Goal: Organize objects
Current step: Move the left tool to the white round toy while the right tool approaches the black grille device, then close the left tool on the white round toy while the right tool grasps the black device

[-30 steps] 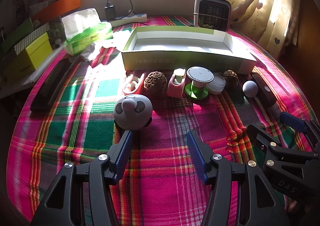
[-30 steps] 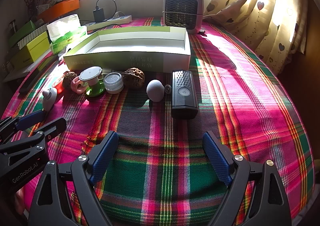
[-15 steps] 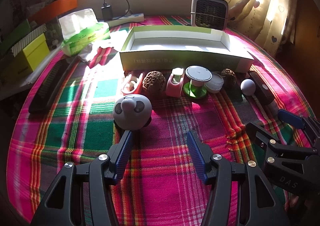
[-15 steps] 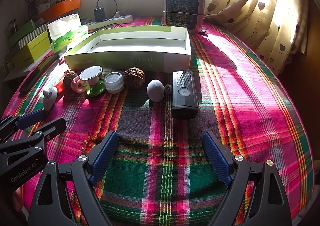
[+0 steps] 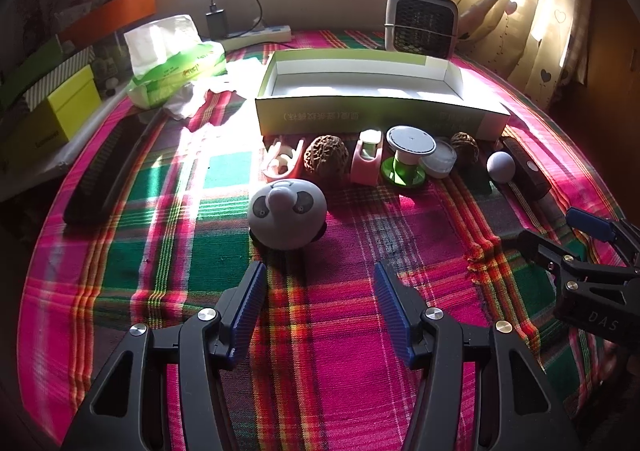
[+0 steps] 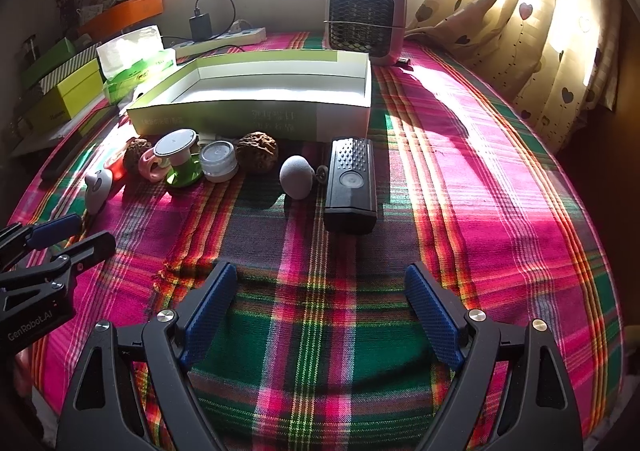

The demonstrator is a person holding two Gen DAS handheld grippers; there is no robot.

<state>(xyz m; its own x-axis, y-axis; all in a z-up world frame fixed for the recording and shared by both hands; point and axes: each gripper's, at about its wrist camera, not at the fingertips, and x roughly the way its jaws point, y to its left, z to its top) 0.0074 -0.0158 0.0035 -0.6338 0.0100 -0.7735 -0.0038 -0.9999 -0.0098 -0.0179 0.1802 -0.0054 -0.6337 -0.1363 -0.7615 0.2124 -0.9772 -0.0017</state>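
The printing on the near wall of the green-and-white box [image 5: 376, 116] is too blurred to read. The panda-faced grey toy [image 5: 286, 218] sits on the plaid table [image 6: 460, 179] just beyond the left gripper [image 5: 318, 307], nearer its left finger; those fingers gape, empty. The right gripper [image 6: 322, 315] is likewise spread, the black remote [image 6: 351, 183] well ahead. Its body reads "DAS"; the left's, "GenRobot.AI".

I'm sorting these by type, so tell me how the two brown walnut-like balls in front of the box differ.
The left walnut shows up bigger in the left wrist view than the right walnut. The left walnut sits between the red holder and the pink holder; the right walnut sits next to the white jar, nearer the grey ball. Both are brown, wrinkled, roundish, and rest on the plaid cloth outside the box.
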